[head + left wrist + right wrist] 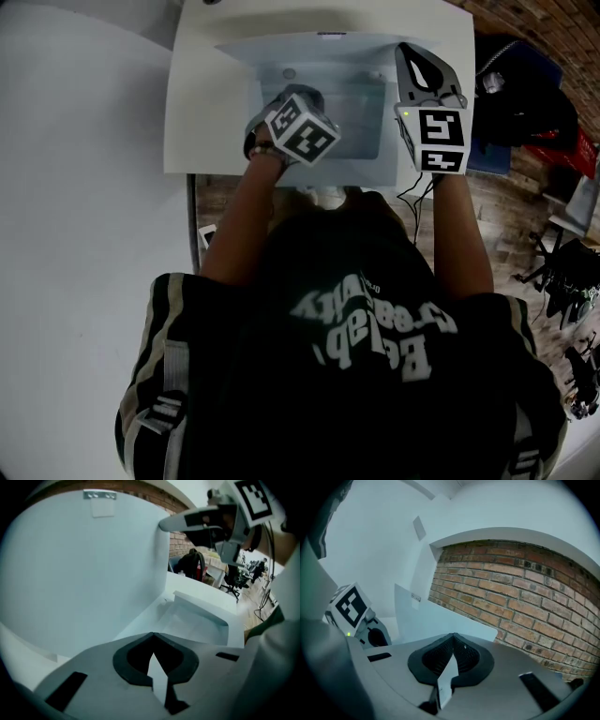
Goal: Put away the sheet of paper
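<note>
While both grippers hang over the white box (206, 94), I read the left gripper (153, 633) straight from its own camera: its jaws are pressed together at the tip, with nothing pinched that I can make out. It is tipped steeply down over the recess (197, 620) in the middle of the box, above it and touching nothing. The right gripper (453, 634) shows the same closed jaws, tips meeting. It sits over the right rim of the box and points nearly level past the raised lid (408, 616) toward a brick wall (525, 588). The lid stands upright at the far side of the recess, with a small metal tag (98, 495) at its top edge. As for the sheet of paper, neither gripper holds it. The floor of the recess is flat and pale, and I cannot tell whether the sheet lies there or whether that is only the box itself. A white table (75, 187) lies to the left of the box. The person's dark printed shirt (375, 356) fills the lower head view.
</note>
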Available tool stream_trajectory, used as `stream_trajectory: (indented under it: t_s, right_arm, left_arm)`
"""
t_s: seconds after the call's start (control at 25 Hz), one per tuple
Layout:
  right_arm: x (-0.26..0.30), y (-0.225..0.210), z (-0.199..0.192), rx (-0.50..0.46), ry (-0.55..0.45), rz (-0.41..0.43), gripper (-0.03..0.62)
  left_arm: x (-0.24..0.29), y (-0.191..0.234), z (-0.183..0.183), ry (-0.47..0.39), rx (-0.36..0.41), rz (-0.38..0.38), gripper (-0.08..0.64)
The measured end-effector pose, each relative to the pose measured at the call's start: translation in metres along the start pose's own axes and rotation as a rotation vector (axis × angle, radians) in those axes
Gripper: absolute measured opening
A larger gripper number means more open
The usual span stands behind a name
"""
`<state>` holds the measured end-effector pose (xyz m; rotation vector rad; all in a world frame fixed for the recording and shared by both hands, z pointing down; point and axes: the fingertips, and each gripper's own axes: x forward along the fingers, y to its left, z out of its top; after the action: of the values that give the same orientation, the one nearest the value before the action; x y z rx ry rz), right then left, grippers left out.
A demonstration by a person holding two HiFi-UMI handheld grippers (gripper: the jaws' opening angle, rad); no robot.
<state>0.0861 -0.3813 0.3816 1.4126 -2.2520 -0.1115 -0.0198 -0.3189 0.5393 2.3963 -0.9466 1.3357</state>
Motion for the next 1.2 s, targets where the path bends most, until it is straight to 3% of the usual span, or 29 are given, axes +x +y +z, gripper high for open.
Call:
stream_trajectory:
  t_s: [0.36, 0.8, 1.2]
  right_arm:
    - [-0.011, 0.013, 0.003, -0.005, 0.012, -0.042, -0.006]
    - [-0.029, 0.043, 0.009, -0.003, 0.001, -0.082, -0.008]
    - [-0.052, 0.052, 0.008, -0.01, -0.027, -0.071, -0.006]
  left_arm:
    - [-0.053, 0.042, 0.037, -0.215, -0.011, 0.115, 0.002]
    - [-0.099, 0.062, 0.041, -0.413, -0.035, 0.194, 0.002]
    - [-0.12, 0.05, 0.042, -0.473, -0.051, 0.241, 0.002]
